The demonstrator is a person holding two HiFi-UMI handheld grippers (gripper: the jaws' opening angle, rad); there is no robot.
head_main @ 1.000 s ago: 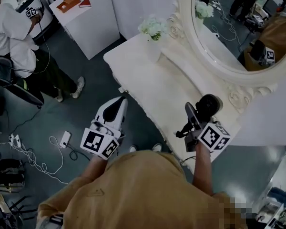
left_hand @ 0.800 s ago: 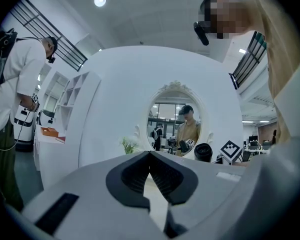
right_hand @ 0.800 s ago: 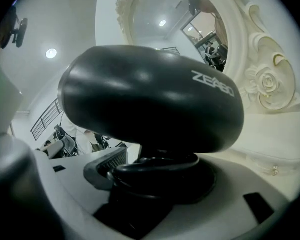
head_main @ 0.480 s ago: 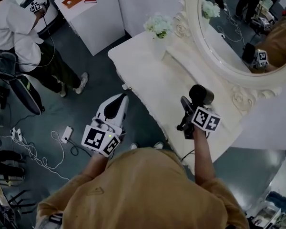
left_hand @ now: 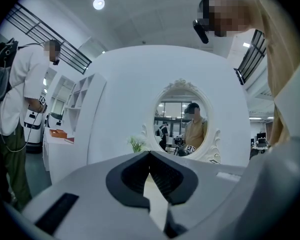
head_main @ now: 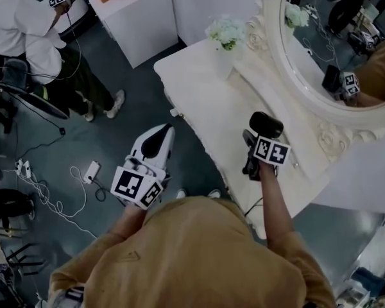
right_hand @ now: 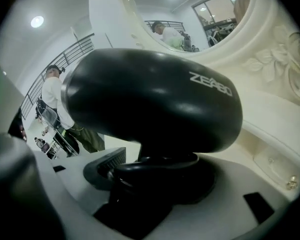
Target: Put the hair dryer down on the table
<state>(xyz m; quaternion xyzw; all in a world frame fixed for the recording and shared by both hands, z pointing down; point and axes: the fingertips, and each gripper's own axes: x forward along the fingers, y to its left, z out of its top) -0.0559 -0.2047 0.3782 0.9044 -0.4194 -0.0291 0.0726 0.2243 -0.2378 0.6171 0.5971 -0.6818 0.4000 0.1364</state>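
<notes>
Hair dryer (right_hand: 151, 98): black, blunt barrel with white lettering on its side, handle running down into the right gripper (right_hand: 152, 181), whose jaws are closed on that handle. From the head view the dryer (head_main: 264, 123) sits at the top of the right gripper (head_main: 259, 147), over the near part of the table (head_main: 205, 98) and short of the mirror's frame. No view shows any part of the dryer resting on the tabletop; it appears to be carried clear of it, though the gap cannot be judged. Task status, by estimate: carriage to the table is largely done, and the setting-down itself is not yet done. What is left is lowering the dryer to the bare surface, opening the jaws and drawing the gripper off. Left gripper (head_main: 161, 131): off the table's near edge, over the floor, jaws drawn together at the tips with only a sliver of light behind them, nothing between them — it has no part in the task. Table: white, long, bare apart from a vase of pale flowers (head_main: 226, 33) at its far end. Mirror (head_main: 337, 40): oval, ornate cream frame, standing along the table's right side. Surroundings — a person in a white shirt (head_main: 22, 27) at the upper left, and cables (head_main: 58, 191) loose on the grey floor.
</notes>
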